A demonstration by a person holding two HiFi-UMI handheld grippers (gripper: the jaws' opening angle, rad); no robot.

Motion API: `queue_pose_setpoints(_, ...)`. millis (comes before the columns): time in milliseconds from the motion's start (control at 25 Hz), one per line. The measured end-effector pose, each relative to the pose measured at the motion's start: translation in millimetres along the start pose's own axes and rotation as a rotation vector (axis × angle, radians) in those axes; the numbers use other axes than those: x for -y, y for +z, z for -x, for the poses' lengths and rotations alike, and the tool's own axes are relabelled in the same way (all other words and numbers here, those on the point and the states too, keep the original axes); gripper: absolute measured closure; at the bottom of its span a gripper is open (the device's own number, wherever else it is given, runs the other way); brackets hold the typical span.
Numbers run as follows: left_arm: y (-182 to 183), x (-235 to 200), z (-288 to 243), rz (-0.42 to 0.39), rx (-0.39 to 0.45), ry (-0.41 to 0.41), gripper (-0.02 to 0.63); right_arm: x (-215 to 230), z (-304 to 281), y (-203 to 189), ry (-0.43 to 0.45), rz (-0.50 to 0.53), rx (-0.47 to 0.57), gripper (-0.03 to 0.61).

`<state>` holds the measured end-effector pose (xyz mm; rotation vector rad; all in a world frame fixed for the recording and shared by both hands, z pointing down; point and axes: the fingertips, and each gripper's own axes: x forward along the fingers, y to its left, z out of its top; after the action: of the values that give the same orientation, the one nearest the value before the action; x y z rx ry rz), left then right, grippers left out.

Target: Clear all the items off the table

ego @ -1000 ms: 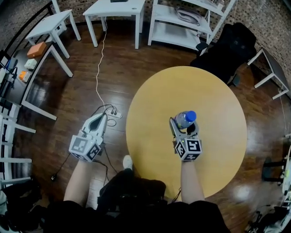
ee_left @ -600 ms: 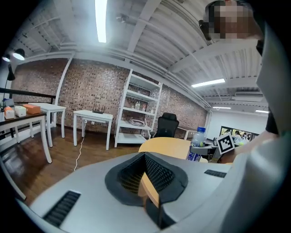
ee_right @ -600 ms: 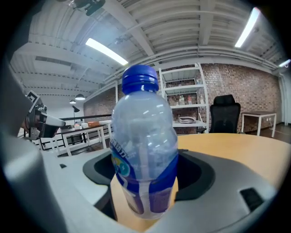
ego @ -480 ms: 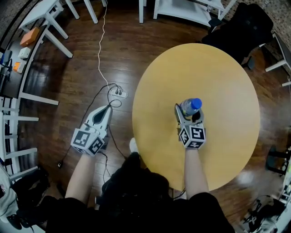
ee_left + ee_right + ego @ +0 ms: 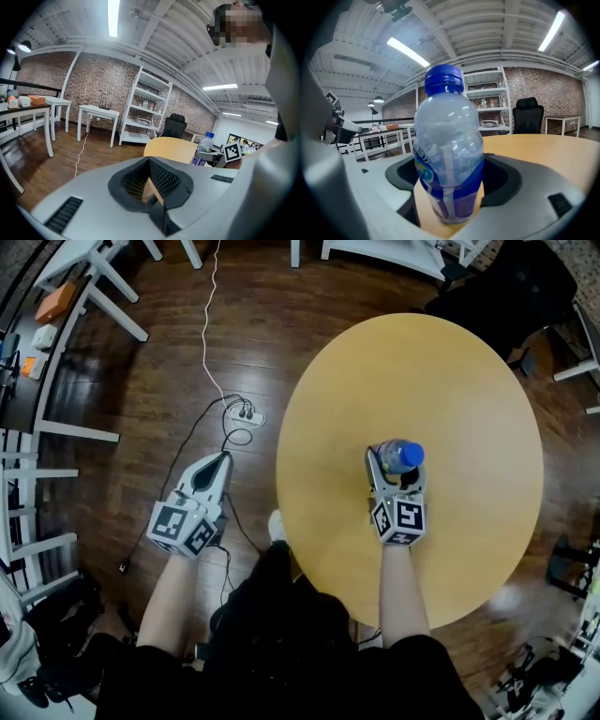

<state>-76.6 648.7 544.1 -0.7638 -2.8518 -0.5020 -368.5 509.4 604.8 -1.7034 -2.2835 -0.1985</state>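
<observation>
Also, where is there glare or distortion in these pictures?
Head view: lamp glare on the dark wooden floor beside the round yellow table. Right gripper view: fisheye bulges the clear plastic bottle with a blue cap; corners go black.

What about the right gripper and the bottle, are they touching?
Cannot tell. Right gripper view: the bottle stands inside the right gripper, but neither contact nor gap is plain.

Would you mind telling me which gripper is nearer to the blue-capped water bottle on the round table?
The right. The right gripper has the water bottle between its jaws; the left gripper hangs over the floor, left of the round table.
</observation>
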Motion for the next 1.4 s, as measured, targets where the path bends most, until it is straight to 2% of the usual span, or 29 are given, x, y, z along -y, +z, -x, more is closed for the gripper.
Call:
queue_pose_setpoints(200, 6, 0, 2, 0.01, 0.018, -0.004, 0.614, -2, 1, 0, 0.022, -0.05, 0.003, 0.167)
queue_pose_setpoints(520, 23, 7, 10, 0.005, 0.066, -0.017, 0.614, -11, 25, 13, 0.049, -0.019, 0.012, 0.167)
queue_pose_setpoints(680, 39, 17, 11, 0.009, 0.099, -0.039, 0.614, -9, 53, 31, 0.037, 0.006, 0.036, 0.167)
queue_pose_setpoints(800, 58, 39, 3, -0.004, 0.125, -0.082, 0.614, 10, 82, 60, -0.01, 0.024, 0.074, 0.167)
queue_pose_setpoints(840, 68, 47, -5, -0.01, 0.142, -0.102, 0.614, 19, 92, 73, -0.036, 0.039, 0.098, 0.176)
queue_pose_setpoints(880, 77, 55, -11, -0.015, 0.161, -0.123, 0.614, 25, 102, 87, -0.063, 0.058, 0.124, 0.23)
queue_pose_setpoints(920, 85, 62, -16, -0.018, 0.18, -0.142, 0.614, 29, 114, 99, -0.086, 0.076, 0.151, 0.253)
queue_pose_setpoints(960, 91, 69, -19, -0.021, 0.197, -0.161, 0.614, 32, 126, 109, -0.104, 0.087, 0.178, 0.255)
queue_pose_setpoints(1040, 102, 85, -22, -0.03, 0.224, -0.195, 0.614, 37, 151, 127, -0.131, 0.085, 0.236, 0.328)
queue_pose_setpoints(1240, 123, 133, -24, -0.053, 0.275, -0.26, 0.614, 55, 211, 156, -0.187, 0.045, 0.336, 0.328)
queue_pose_setpoints(1320, 126, 149, -21, -0.055, 0.291, -0.282, 0.614, 60, 233, 161, -0.208, 0.035, 0.368, 0.367)
queue_pose_setpoints(1400, 126, 164, -18, -0.05, 0.299, -0.305, 0.614, 66, 251, 164, -0.221, 0.026, 0.39, 0.371)
